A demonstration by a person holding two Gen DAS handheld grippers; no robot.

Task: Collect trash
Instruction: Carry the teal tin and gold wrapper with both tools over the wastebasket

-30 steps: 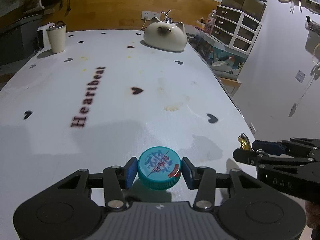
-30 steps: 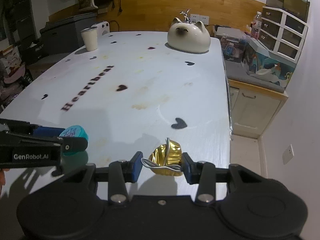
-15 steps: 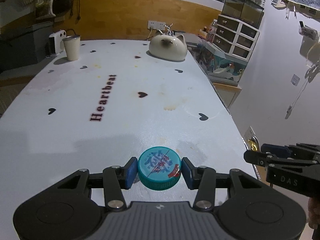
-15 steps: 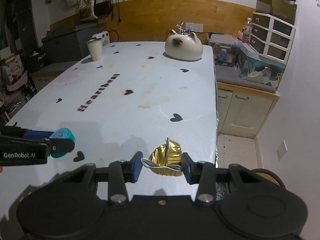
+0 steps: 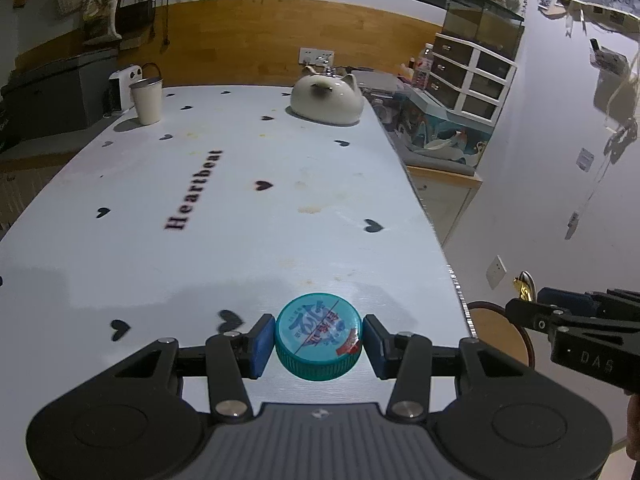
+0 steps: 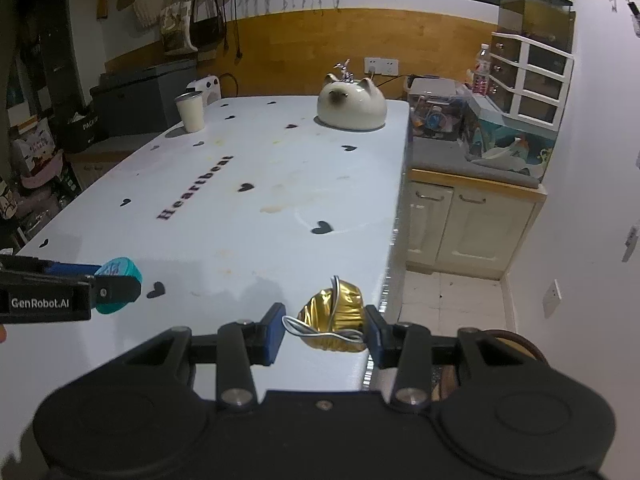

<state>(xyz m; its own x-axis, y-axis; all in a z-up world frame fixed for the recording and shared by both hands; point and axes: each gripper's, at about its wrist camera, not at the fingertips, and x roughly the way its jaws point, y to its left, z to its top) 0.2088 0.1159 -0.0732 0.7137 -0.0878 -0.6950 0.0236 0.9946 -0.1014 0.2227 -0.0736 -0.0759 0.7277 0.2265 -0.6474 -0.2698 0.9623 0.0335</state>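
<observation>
Item 1: teal bottle cap (image 5: 319, 336), printed top facing up, sitting clamped between the blue pads (image 5: 262, 345) of the left gripper (image 5: 319, 340), which is closing on both sides of its rim. The cap is hanging above the near end of the white table (image 5: 240, 208), close to the right edge; the right wrist view is showing the same cap (image 6: 120, 284) edge-on in the left gripper (image 6: 116, 286), at the far left.

Item 2: crumpled gold foil capsule (image 6: 332, 316), silver rim bent and trailing, being pinched by the right gripper (image 6: 326, 330), jaws narrowed onto it. It is hovering over the table's (image 6: 280, 160) near right corner, beside the edge. In the left wrist view only a gold sliver (image 5: 525, 285) is showing at the tip of the right gripper (image 5: 532, 304), off the table's right side.

Item 3: surroundings. Tablecloth is carrying black hearts and the word "Heartbeat" (image 5: 196, 190). A cat-shaped ceramic pot (image 5: 326, 98) is standing at the far end, a cream cup (image 5: 147, 101) at the far left corner. A round brown-rimmed bin (image 5: 500, 336) is lying on the floor below the right gripper.
</observation>
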